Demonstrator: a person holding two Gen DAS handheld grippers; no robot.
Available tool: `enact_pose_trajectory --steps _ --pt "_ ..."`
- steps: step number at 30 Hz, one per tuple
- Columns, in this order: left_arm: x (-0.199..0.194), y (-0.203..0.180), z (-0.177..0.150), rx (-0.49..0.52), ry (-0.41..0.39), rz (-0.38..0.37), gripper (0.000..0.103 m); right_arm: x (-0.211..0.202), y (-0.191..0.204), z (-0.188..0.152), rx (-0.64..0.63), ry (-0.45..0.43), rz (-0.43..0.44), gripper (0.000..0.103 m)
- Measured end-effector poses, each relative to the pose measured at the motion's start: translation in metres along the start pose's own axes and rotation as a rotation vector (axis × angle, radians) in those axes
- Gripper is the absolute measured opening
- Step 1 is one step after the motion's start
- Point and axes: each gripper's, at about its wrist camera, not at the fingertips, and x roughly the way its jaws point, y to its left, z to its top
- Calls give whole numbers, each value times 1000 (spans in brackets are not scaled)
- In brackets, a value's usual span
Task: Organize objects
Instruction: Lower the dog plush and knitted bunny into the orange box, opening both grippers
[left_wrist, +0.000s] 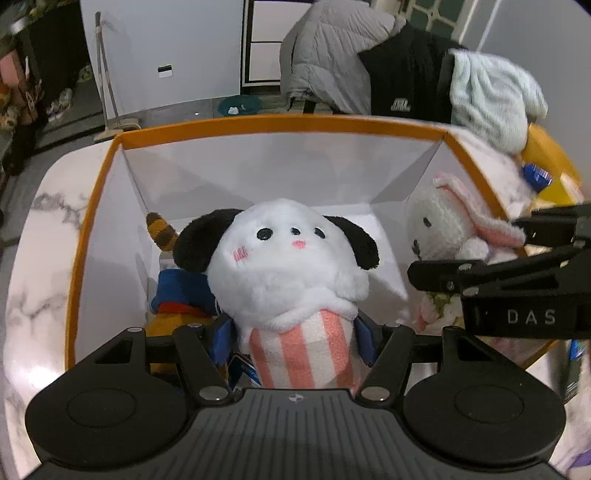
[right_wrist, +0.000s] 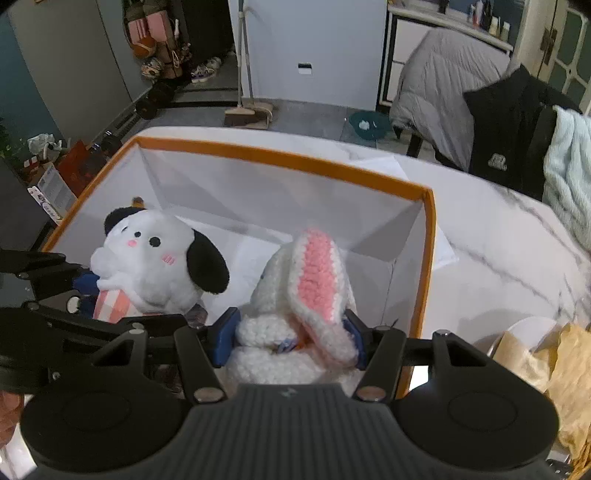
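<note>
On the marble counter (right_wrist: 491, 236) stands an orange-rimmed box (left_wrist: 280, 123). At its left lies an orange and blue plush (left_wrist: 177, 302). Next, the left gripper (left_wrist: 295, 341) has its jaws pinching the white dog plush (left_wrist: 288, 258) inside the box. To the right, the right gripper (right_wrist: 291, 341) has its jaws clamped on the crocheted bunny (right_wrist: 310, 291), over the box's right side.

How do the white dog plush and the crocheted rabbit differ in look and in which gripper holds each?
The dog plush has smooth fleece, black ears and a striped pink body; the rabbit is knitted yarn with pink-lined ears. The left gripper holds the dog plush; the right gripper holds the rabbit. Both are white and are over the orange-rimmed box.
</note>
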Motion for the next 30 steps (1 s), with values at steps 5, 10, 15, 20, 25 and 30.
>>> enact_pose_trajectory --steps 5,10,15,20,25,30 --pt "8 -7 -2 49 32 20 74 10 2 -3 -20 17 -20 61" --pt "12 -13 -2 78 49 38 75 12 8 -3 -32 17 -26 61" --pt "18 -15 -4 84 66 50 76 14 13 -7 -59 17 -54 62" --pt "20 -16 -9 97 64 70 79 14 17 -9 -74 20 -68 64" --pt "18 -13 -7 84 63 69 80 11 15 -9 -62 10 -55 63" --pt "13 -11 -4 66 56 70 84 7 13 -7 -48 -8 -47 63"
